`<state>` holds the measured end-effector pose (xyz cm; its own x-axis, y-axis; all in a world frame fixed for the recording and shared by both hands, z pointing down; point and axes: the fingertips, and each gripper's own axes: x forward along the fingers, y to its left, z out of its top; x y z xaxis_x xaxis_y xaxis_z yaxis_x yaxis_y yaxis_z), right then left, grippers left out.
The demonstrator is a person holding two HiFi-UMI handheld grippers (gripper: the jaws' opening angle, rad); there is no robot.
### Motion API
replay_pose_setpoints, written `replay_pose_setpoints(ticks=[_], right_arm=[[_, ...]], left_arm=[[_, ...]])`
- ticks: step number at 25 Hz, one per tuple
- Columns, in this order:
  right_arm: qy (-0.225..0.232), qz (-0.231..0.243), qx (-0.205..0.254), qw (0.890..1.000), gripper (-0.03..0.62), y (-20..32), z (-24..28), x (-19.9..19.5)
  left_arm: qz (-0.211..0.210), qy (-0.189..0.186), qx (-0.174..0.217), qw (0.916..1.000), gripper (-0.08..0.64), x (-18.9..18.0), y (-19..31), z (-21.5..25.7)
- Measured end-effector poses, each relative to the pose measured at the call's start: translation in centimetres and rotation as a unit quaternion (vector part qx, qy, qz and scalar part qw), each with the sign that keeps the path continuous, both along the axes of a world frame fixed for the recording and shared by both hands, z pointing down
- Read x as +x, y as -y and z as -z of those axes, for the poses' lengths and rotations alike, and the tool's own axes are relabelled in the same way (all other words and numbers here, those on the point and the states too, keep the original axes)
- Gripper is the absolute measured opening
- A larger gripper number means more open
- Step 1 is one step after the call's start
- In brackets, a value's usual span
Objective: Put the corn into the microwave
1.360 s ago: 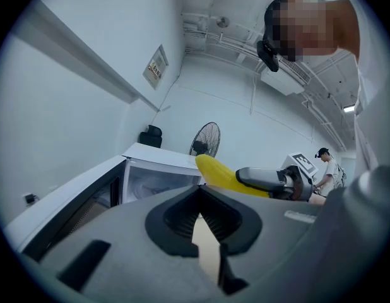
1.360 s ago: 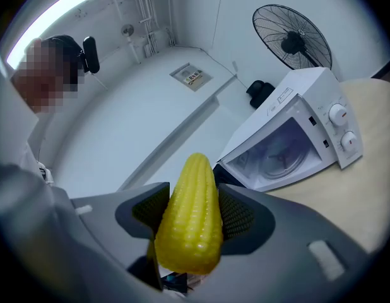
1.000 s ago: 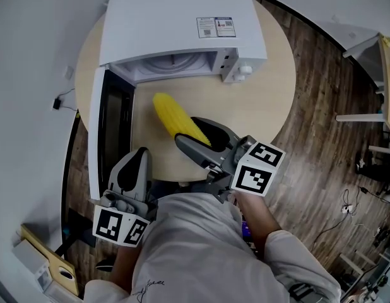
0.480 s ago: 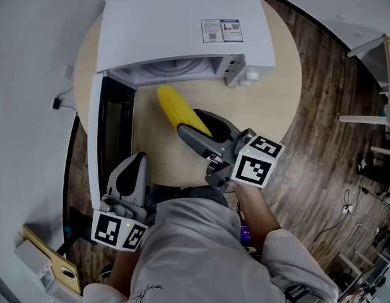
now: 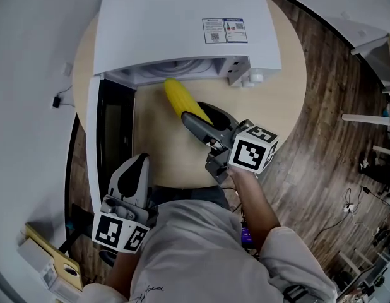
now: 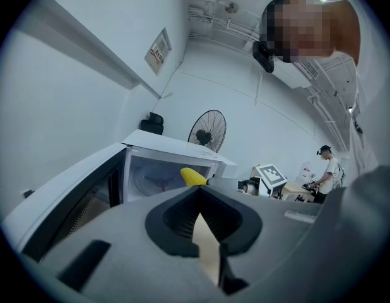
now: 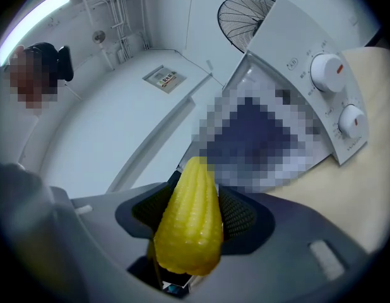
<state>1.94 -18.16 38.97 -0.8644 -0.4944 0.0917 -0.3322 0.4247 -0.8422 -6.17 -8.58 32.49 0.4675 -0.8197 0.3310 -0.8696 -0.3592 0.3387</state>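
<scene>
A yellow corn cob (image 5: 182, 100) is clamped in my right gripper (image 5: 204, 120), which is shut on its thick end. The cob's tip sits at the mouth of the white microwave (image 5: 176, 24), just below its top edge. The microwave's door (image 5: 110, 131) hangs open to the left. In the right gripper view the corn (image 7: 190, 226) fills the space between the pads of the right gripper (image 7: 195, 207), with the knob panel (image 7: 334, 100) beyond. My left gripper (image 5: 129, 178) is shut and holds nothing, low by the table's near edge. From the left gripper (image 6: 198, 191) I see the corn (image 6: 193, 177) before the cavity.
The round wooden table (image 5: 163, 150) carries the microwave, with wood floor to the right of it. A black fan (image 6: 207, 131) stands behind the microwave. A person (image 6: 327, 169) stands far off at the right in the left gripper view.
My right gripper has carried the corn up and away from me, from mid-table to the microwave's opening. The left gripper has barely moved.
</scene>
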Motion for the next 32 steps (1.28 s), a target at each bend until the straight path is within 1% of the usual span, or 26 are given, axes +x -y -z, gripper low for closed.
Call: replay_pose_setpoints(ticks=[5,17,24,32], right_arm=[[0.001,-0.010,-0.017,1.000,0.259,1.3,-2.1,-0.3],[-0.008,-0.029,-0.037,0.999,0.258,4.0,-5.9,-1.2],[0.032,-0.060,-0.061,0.996,0.258,5.8,-7.0,-1.9],[0.046,-0.105,-0.055,0.992,0.258,8.6,-7.8,-2.1]], left_arm=[[0.003,0.005,-0.010,0.9999,-0.009,-0.6,0.1,-0.6],[-0.001,0.008,-0.026,0.9996,-0.009,-1.6,0.3,-1.6],[0.000,0.011,-0.034,0.9994,-0.009,-2.5,0.1,-2.0],[-0.003,0.014,-0.048,0.9988,-0.009,-3.4,-0.2,-2.9]])
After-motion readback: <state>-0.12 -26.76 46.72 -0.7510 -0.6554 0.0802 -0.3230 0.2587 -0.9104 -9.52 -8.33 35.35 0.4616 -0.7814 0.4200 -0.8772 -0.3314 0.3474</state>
